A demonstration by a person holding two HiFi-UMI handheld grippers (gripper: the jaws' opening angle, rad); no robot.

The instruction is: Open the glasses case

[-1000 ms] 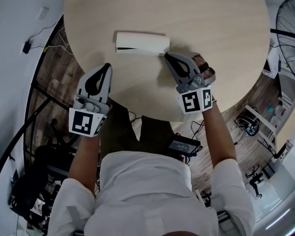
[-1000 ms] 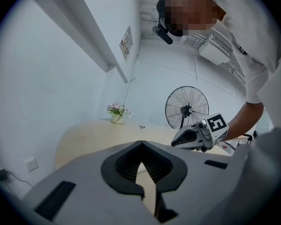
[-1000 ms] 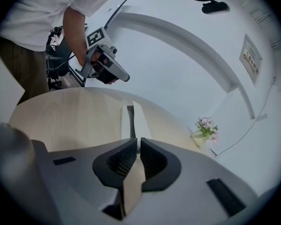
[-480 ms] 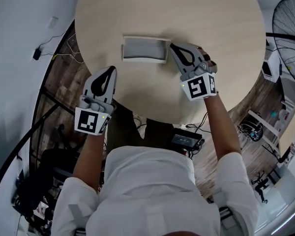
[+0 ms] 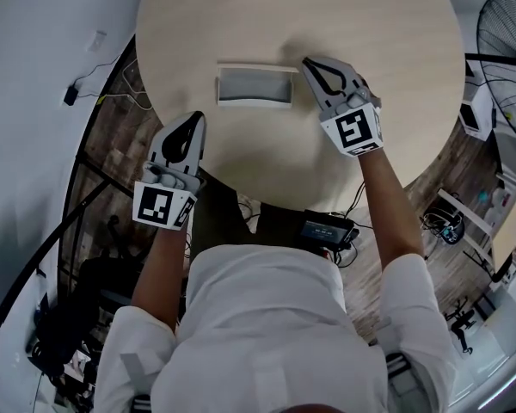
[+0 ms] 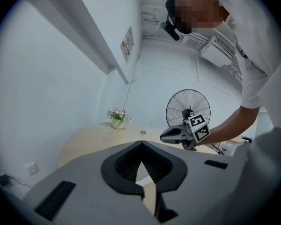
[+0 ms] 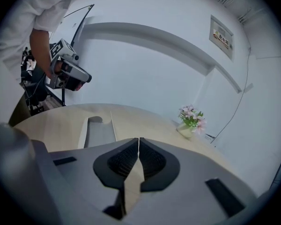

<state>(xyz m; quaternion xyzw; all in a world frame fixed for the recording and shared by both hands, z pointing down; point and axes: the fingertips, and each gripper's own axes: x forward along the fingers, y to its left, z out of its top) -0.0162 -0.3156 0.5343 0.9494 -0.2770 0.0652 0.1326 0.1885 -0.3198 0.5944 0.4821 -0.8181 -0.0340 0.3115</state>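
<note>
The glasses case point(image 5: 255, 86) lies open on the round wooden table point(image 5: 396, 24), its grey inside facing up and its white lid raised along the far side. My right gripper point(image 5: 309, 61) hovers just right of the case's right end, shut, with nothing between its jaws. In the right gripper view the case point(image 7: 99, 131) sits left of the shut tips point(image 7: 138, 140). My left gripper point(image 5: 195, 116) hangs at the table's near-left edge, apart from the case, shut and empty point(image 6: 140, 143). The case is hidden in the left gripper view.
A small pot of pink flowers point(image 7: 191, 121) stands at the table's far side, with a tiny metal item point(image 6: 143, 132) near it. A standing fan point(image 5: 509, 41) is to the right of the table. A black device point(image 5: 325, 229) lies under the near edge.
The case, nearly closed a second ago, now lies open. My right gripper has drawn away from the case's right end and risen a little. The left gripper lifted slightly.
</note>
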